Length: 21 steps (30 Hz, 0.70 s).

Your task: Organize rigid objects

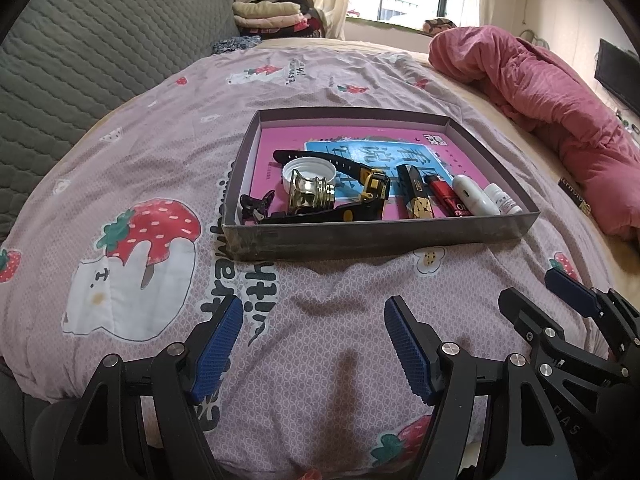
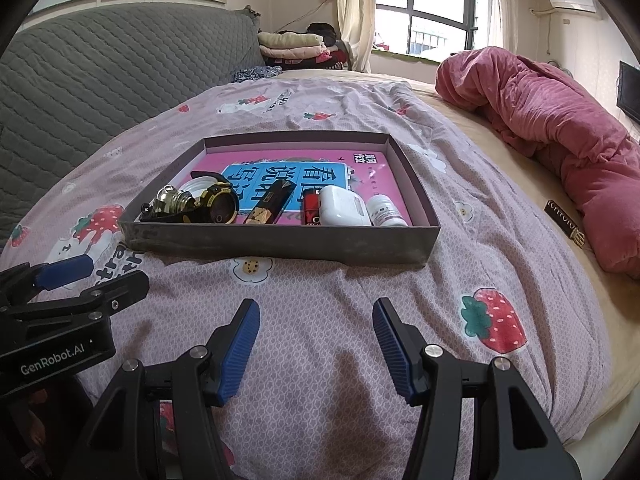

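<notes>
Both grippers, left point(image 1: 314, 344) and right point(image 2: 316, 346), hang spread and empty. At twelve o'clock, the tray point(image 2: 280, 242): gold cap point(image 1: 310, 196) looks light, hard, slick; grip its ribbed neck.

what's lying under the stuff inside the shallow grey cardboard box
A pink book with a blue title panel lies flat on the floor of the grey cardboard box. The black and yellow wristwatch, white lid and red lighter rest on it, covering its near edge.
</notes>
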Each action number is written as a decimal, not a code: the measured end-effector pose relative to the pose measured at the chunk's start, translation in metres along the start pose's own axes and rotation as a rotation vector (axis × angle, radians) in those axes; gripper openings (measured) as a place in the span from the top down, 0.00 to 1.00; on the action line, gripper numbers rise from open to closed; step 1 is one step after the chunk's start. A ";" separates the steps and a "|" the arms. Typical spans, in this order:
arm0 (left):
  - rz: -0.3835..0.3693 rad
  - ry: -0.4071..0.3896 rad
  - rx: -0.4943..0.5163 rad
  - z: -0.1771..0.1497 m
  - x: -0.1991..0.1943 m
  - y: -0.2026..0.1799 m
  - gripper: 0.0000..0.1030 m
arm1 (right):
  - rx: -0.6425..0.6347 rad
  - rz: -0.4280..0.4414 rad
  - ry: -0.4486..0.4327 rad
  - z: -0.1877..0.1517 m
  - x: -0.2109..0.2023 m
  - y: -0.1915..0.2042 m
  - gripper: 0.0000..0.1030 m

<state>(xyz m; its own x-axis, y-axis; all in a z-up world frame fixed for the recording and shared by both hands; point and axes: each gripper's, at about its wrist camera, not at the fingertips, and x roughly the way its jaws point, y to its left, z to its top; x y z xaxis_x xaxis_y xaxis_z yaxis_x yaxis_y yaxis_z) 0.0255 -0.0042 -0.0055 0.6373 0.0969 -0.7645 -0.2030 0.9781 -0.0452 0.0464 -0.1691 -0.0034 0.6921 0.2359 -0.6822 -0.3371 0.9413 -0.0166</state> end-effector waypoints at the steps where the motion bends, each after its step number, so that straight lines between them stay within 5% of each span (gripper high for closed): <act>1: 0.000 0.001 0.001 0.000 0.000 0.000 0.28 | 0.000 -0.001 0.000 0.000 0.000 0.000 0.44; 21: 0.001 0.004 0.000 0.000 0.001 0.002 0.28 | 0.004 0.002 0.003 -0.001 0.001 -0.001 0.44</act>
<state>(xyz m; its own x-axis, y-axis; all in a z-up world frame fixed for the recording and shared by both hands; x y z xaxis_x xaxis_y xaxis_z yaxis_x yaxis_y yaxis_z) 0.0262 -0.0017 -0.0065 0.6339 0.0974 -0.7673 -0.2036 0.9781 -0.0440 0.0474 -0.1702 -0.0047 0.6894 0.2365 -0.6847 -0.3359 0.9418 -0.0130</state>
